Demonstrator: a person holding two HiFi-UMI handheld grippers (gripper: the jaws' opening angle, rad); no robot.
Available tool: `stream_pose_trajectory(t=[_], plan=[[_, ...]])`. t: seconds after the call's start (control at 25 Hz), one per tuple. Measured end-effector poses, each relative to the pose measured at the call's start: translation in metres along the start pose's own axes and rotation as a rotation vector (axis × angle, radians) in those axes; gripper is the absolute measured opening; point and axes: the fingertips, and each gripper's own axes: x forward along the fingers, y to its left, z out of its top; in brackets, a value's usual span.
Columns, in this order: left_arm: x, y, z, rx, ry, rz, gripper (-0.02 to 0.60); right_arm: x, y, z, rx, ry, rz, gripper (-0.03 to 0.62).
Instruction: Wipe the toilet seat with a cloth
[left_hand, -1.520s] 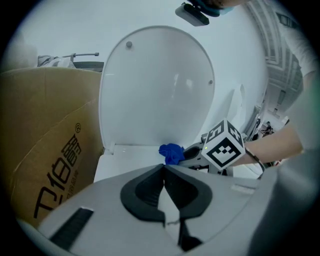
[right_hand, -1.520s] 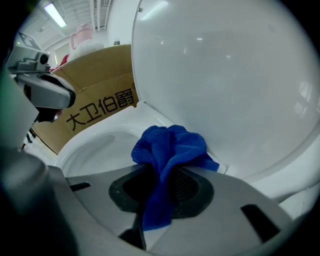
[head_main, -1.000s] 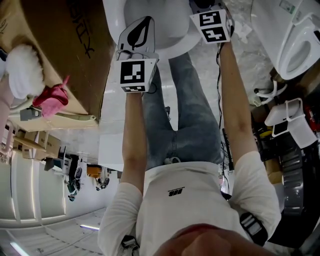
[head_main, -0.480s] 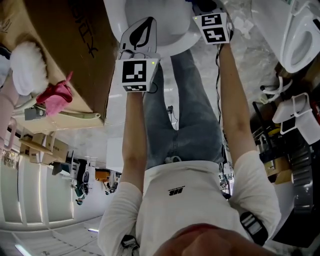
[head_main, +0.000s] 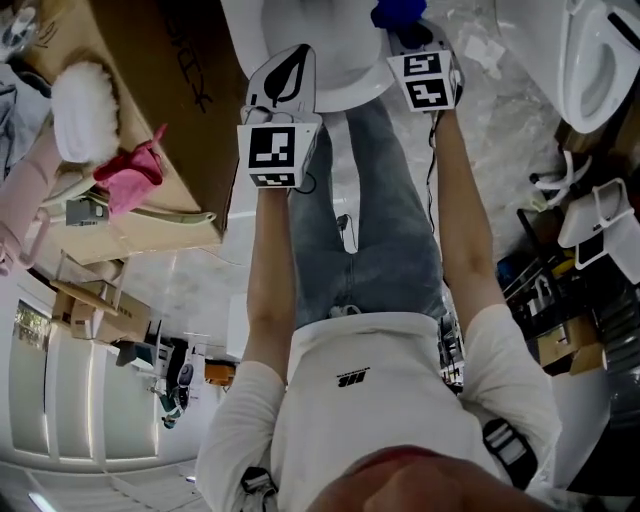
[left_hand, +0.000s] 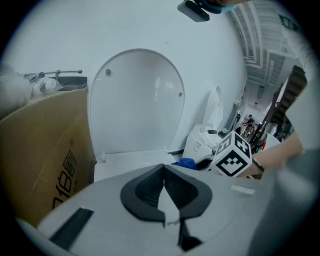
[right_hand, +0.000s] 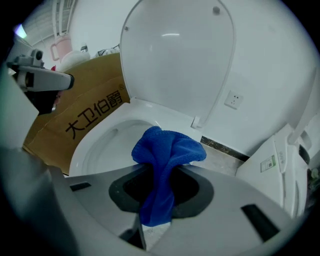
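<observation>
Cloth: deep blue, plush, bunched into a soft rounded knot with thick folds, a narrower tail hanging down from it. Pinched at the middle by the right tongs, both dark pads pressed onto the fabric, knot bulging out ahead of the tips, tail dropping back between the jaws towards the camera. Held in the air just ahead of and above the near edge of the white toilet rim, not visibly touching the porcelain. Beyond the tips, open bowl and upright lid; left of the right tongs, brown cardboard box printed with dark characters, hard against the toilet. Left tongs closed, jaws meeting along one line, nothing between them. From that side, only a small patch of the cloth visible, ahead and slightly right of the closed tips, just beside the right tongs' marker cube. From the head view, both tongs held forward side by side at the bowl's near edge: left tongs over white porcelain, right tongs with the blue cloth poking out past the tips, box well left of the left tongs.
</observation>
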Motion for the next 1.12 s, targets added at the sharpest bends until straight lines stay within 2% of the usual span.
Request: stream_pose_trajectory(t=[0.24,0.4,0.6,0.8,1.12], plan=[[-0.047,-0.003,0.035,0.014,-0.020,0.010,0.011,-0.067,0.023,0.036,0.018,-0.078,-0.009,0.086],[-0.078,-0.004,0.072,0.041,-0.061,0.026,0.011,-0.118,0.032,0.081,0.009,-0.171,-0.025,0.087],[-0.144,-0.013,0.132,0.073,-0.127,0.034,0.011,-0.218,0.060,0.136,-0.006,-0.295,-0.043,0.087],[-0.198,-0.037,0.178,0.088,-0.160,0.015,0.011,-0.309,0.082,0.168,-0.006,-0.381,-0.049,0.087],[-0.277,-0.061,0.241,0.163,-0.242,-0.018,0.011,-0.434,0.113,0.214,-0.027,-0.557,-0.086,0.086]])
